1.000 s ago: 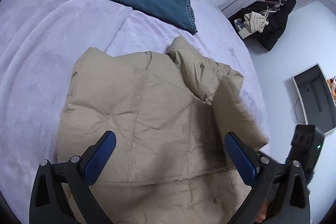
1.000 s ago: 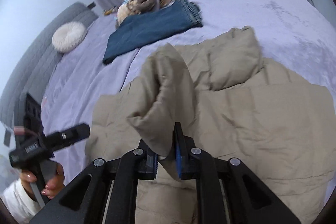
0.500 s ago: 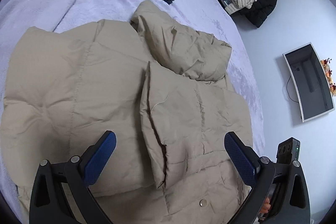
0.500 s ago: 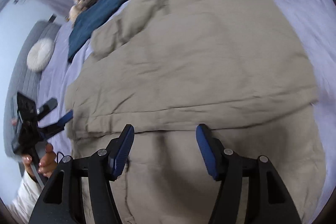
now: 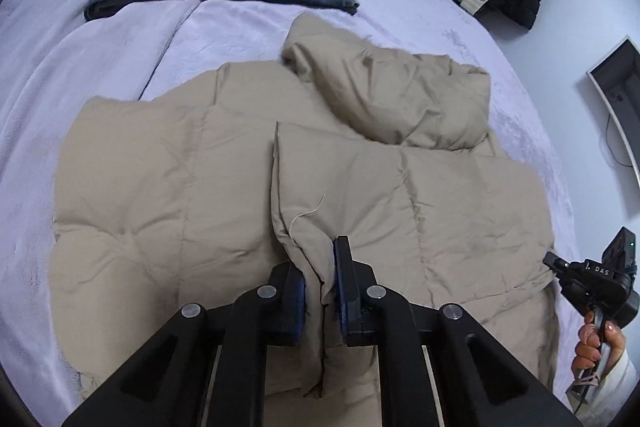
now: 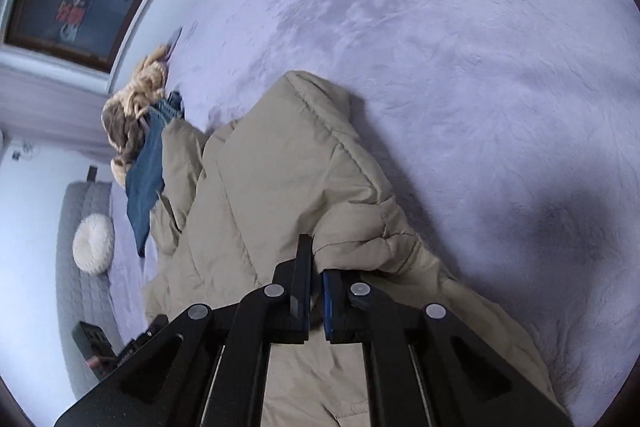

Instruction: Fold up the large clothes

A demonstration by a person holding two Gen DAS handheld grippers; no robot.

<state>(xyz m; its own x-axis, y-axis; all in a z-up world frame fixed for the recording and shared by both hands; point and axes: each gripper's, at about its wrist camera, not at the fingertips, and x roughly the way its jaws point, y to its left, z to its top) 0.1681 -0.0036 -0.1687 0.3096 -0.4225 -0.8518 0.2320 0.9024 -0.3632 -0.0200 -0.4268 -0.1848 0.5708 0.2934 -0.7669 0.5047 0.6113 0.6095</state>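
I've got both grippers clenched on the jacket (image 5: 224, 187): left gripper (image 5: 319, 267) pinches folded flap's edge, right gripper (image 6: 316, 267) its outer side, hood (image 5: 392, 95) dead ahead.

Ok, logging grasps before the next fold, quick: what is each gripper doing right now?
Left gripper: shut on the front edge of the beige quilted puffer jacket.
Right gripper: shut on a fold of the same jacket.

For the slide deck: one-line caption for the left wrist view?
Left gripper shut on the beige puffer jacket's folded front edge, on a lavender bed.
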